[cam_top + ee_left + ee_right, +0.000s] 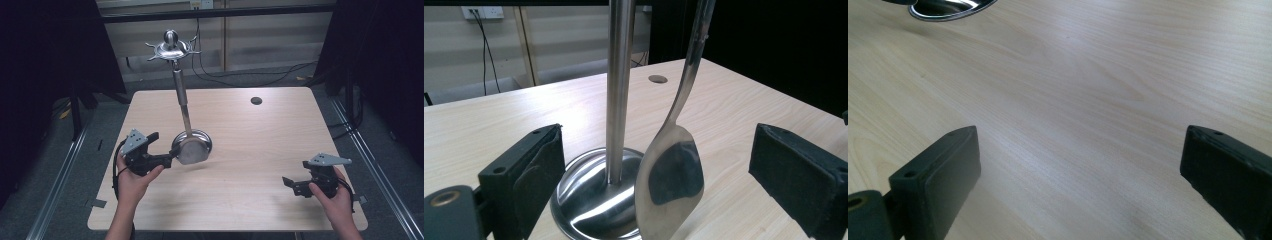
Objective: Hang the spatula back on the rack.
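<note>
A pale wooden table [250, 150] with rounded corners carries a polished steel stand [192, 143], whose round domed base sits left of the middle and whose upright post rises to a hooked crown at the top. A flat steel spatula [671, 175] hangs beside the post, its blade low by the base. A small dark round cap [256, 100] sits in the tabletop near the far edge.

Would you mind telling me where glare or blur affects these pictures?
High view: dark surroundings, soft sheen on the table. Left gripper view: bright highlights on the stand's base and pole; the spatula mirrors dark shapes. Right gripper view: its jaws look soft and blurred, the wood grain sharper.
</note>
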`<act>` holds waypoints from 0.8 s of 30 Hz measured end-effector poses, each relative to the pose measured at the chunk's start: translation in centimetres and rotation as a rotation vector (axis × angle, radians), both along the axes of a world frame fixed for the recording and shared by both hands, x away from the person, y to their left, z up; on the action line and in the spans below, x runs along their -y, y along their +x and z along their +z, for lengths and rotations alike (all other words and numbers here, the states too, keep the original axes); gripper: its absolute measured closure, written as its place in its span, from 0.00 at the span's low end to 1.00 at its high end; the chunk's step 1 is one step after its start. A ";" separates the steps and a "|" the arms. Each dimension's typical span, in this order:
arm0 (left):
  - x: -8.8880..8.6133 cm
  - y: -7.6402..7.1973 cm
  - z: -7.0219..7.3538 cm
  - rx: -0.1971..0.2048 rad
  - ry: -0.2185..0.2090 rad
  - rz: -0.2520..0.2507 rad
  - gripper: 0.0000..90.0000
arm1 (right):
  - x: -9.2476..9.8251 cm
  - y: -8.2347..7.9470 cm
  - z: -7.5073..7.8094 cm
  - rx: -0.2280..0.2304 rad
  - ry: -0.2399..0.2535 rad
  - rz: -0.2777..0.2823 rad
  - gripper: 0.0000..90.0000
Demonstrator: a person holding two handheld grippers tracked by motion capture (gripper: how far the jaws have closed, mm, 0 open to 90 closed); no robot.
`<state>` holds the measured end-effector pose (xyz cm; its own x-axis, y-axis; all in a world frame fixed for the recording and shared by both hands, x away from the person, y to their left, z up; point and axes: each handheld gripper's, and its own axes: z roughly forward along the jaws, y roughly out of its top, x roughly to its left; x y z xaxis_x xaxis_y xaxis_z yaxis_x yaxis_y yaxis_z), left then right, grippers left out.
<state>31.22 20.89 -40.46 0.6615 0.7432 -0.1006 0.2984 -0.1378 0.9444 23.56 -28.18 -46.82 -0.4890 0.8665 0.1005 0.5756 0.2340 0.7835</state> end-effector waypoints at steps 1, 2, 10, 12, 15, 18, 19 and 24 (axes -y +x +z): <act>-0.1 0.0 -0.1 0.000 0.006 -0.001 0.08 | 0.0 0.0 0.0 0.000 0.000 0.000 0.03; -0.1 -0.1 -0.2 -0.001 0.004 -0.002 0.08 | 0.0 0.0 0.0 0.001 -0.002 0.001 0.03; -0.8 0.1 -1.6 -0.034 0.024 0.011 0.08 | -0.3 0.2 0.0 0.001 -0.004 0.005 0.03; -1.0 0.1 -2.1 -0.042 0.023 0.009 0.08 | -0.3 0.2 -0.1 -0.001 -0.006 0.012 0.03; -1.2 0.2 -2.7 -0.059 0.021 0.010 0.08 | -0.4 0.3 -0.1 -0.003 -0.005 0.012 0.03; -1.4 0.3 -3.2 -0.076 0.023 0.015 0.08 | -0.4 0.3 -0.1 -0.002 -0.006 0.015 0.03; -1.5 0.3 -3.5 -0.092 0.019 0.022 0.08 | -0.5 0.3 -0.1 -0.002 -0.006 0.016 0.03; -1.8 0.4 -4.3 -0.110 0.018 0.023 0.08 | -0.4 0.2 -0.1 -0.001 -0.007 0.011 0.03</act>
